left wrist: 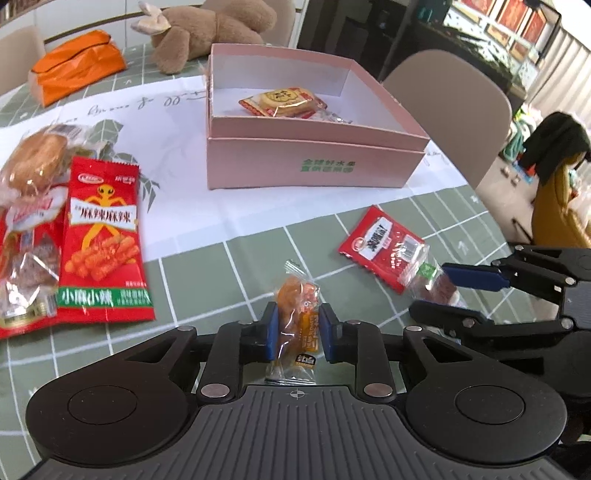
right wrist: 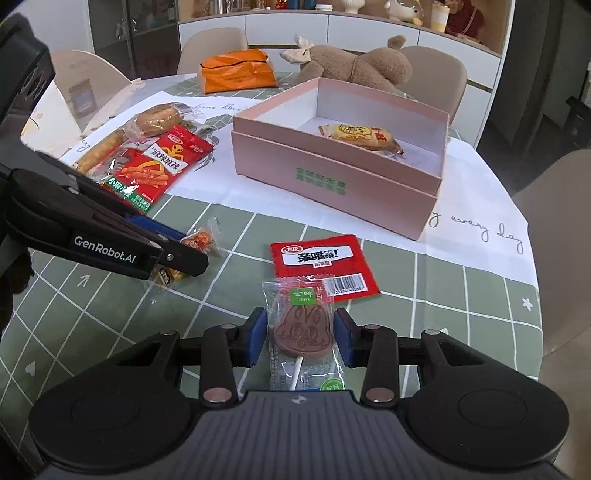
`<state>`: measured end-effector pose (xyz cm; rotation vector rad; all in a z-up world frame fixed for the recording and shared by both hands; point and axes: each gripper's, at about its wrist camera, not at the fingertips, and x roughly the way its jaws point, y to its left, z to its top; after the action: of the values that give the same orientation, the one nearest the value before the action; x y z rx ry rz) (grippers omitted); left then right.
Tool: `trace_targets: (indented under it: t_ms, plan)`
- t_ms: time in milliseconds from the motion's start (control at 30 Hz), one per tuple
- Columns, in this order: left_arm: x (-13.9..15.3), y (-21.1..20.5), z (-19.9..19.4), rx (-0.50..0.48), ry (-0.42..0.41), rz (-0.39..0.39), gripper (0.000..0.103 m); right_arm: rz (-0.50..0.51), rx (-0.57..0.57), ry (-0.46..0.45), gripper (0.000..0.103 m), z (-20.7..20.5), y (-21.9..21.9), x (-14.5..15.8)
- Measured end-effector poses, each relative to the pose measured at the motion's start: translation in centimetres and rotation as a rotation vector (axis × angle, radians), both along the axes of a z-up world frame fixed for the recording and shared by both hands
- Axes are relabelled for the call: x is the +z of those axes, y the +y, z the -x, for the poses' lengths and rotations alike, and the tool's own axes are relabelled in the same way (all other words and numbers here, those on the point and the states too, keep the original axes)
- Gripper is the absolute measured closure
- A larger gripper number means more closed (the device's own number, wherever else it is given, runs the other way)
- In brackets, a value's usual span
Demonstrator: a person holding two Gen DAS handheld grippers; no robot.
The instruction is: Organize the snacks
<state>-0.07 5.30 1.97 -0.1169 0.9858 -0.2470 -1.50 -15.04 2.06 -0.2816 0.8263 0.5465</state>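
A small clear packet of orange snack [left wrist: 295, 306] stands between the blue pads of my left gripper [left wrist: 298, 328], which is shut on it just above the green checked tablecloth. My right gripper [right wrist: 301, 336] is shut on a wrapped brown chocolate lollipop [right wrist: 303, 328], stick towards the camera. The two grippers hang side by side; the left gripper [right wrist: 190, 247] shows at the left of the right wrist view. Ahead stands an open pink box [left wrist: 317, 162] with a yellow biscuit packet [left wrist: 282, 101] inside. A flat red packet [right wrist: 321, 258] lies on the cloth before the box.
At the left lie a red spicy-stick packet [left wrist: 103, 240], a wrapped bun [left wrist: 37, 158] and other wrapped snacks. An orange bag [left wrist: 77, 66] and a brown plush toy [left wrist: 207, 29] sit behind the box. Beige chairs [left wrist: 443, 103] ring the round table.
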Motion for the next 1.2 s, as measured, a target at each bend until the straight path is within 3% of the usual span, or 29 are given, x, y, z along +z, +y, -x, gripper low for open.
trace_targets:
  t_ms: [100,167,233,300,400,500,533,567,600,733,833,933,1200]
  plan:
    - [0.5,-0.1,1.2,-0.006,-0.021,0.013,0.077,-0.008,-0.003,-0.011,0.064,0.2,-0.4,0.6]
    - [1.5,0.3,1.7,0.01,-0.033,0.071,0.078,-0.014,-0.008,-0.014,0.065,0.1,-0.7,1.0]
    - [3.7,1.1,1.7,0.019,-0.07,0.163,0.078,-0.041,-0.022,-0.01,0.066,-0.2,-1.3,1.9]
    - [7.2,1.8,0.7,0.007,-0.159,0.214,0.078,-0.121,-0.024,-0.022,0.066,-0.9,-2.3,4.3]
    - [12.7,2.8,-2.6,-0.029,-0.275,0.267,0.076,-0.184,-0.011,-0.165,0.066,-2.2,-3.0,9.7]
    - [15.8,4.4,-8.7,0.007,-0.281,0.385,0.069,-0.214,-0.017,-0.304,0.064,-4.9,-2.5,15.0]
    - [15.7,5.0,-10.7,0.041,-0.256,0.406,0.071,-0.232,-0.032,-0.329,0.057,-6.2,-2.2,16.3]
    - [15.3,5.5,-12.4,0.08,-0.228,0.406,0.071,-0.252,-0.037,-0.34,0.041,-7.5,-2.0,17.1]
    - [14.7,5.9,-13.6,0.113,-0.206,0.386,0.071,-0.261,-0.046,-0.334,0.034,-9.4,-1.6,17.6]
    - [11.0,7.3,-13.6,0.123,-0.153,0.354,0.071,-0.251,-0.15,-0.245,0.032,-13.7,-1.4,16.2]
    - [7.6,8.1,-12.3,0.14,-0.096,0.346,0.071,-0.247,-0.138,-0.2,0.032,-13.5,-2.2,13.4]
    - [5.5,9.1,-10.2,0.19,-0.09,0.293,0.071,-0.167,-0.133,-0.147,0.032,-12.6,-1.9,9.8]
    - [4.9,13.3,-3.9,0.375,-0.159,0.114,0.071,-0.034,-0.013,-0.001,0.031,-8.5,0.9,1.8]
